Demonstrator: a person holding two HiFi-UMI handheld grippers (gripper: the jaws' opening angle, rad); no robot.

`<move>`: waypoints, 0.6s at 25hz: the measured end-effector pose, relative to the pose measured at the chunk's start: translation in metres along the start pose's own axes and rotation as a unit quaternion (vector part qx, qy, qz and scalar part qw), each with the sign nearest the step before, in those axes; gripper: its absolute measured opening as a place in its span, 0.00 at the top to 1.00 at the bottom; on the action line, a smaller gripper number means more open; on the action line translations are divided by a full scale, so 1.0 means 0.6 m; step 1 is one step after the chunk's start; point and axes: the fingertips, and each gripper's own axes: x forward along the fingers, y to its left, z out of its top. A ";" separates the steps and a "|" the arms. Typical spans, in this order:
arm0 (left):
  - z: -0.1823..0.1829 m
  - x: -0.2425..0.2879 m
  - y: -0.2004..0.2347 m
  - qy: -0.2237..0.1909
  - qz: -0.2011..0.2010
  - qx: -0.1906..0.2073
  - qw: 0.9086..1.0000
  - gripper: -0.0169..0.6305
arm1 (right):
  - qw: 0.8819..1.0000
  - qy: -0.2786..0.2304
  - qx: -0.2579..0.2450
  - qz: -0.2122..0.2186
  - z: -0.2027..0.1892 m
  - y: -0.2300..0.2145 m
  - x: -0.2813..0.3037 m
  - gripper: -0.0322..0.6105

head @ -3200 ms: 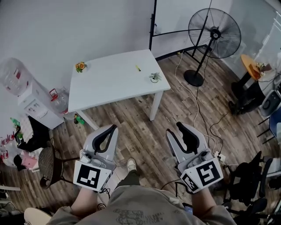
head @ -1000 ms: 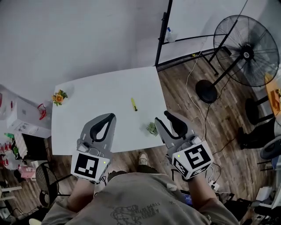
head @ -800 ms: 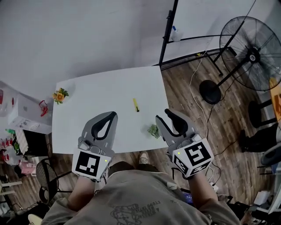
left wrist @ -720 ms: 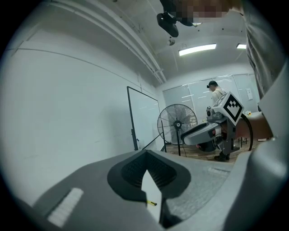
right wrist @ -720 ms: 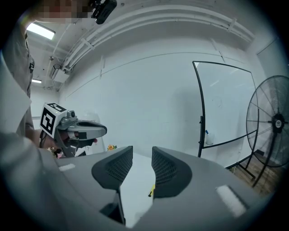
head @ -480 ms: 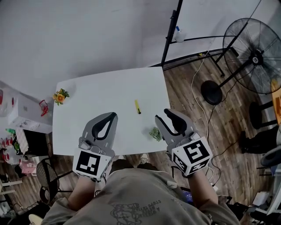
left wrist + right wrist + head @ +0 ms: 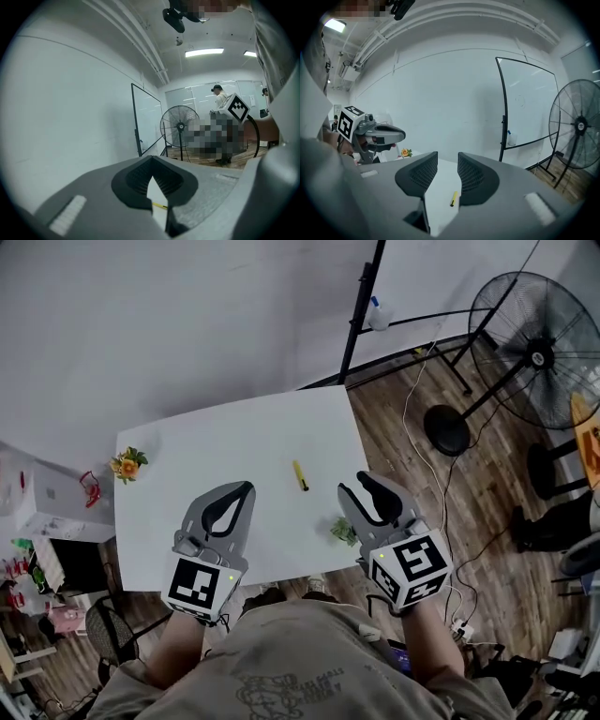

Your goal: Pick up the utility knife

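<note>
The yellow utility knife (image 7: 300,475) lies on the white table (image 7: 187,456), right of its middle. In the right gripper view the knife (image 7: 453,198) shows beyond and between the jaws, well ahead of them. My right gripper (image 7: 356,486) hangs over the table's near right corner, open and empty (image 7: 447,157). My left gripper (image 7: 246,486) is over the near edge, left of the knife, with its tips touching and nothing held (image 7: 151,158). A sliver of the knife (image 7: 161,206) shows through the gap under those tips.
A small green plant (image 7: 343,530) sits at the table's near right edge, just beside the right gripper. An orange flower pot (image 7: 126,465) stands at the left edge. A floor fan (image 7: 534,334) and a whiteboard stand (image 7: 361,310) lie to the right, beyond the table.
The person has walked up to the table. Both grippers have come forward and lower, from above the floor to over the table's near edge. The jaws look unchanged.
</note>
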 end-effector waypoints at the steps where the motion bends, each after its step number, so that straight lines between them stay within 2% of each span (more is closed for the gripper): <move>1: -0.008 0.002 0.007 0.003 -0.001 -0.002 1.000 0.97 | 1.000 0.006 -0.004 -0.008 -0.004 0.000 0.008 0.70; 7: -0.066 0.032 0.041 0.028 -0.009 -0.029 0.999 0.97 | 0.998 0.060 0.000 -0.022 -0.057 -0.002 0.076 0.70; 15: -0.161 0.076 0.073 0.082 -0.036 -0.033 0.995 0.97 | 0.986 0.159 0.041 -0.022 -0.183 -0.003 0.186 0.70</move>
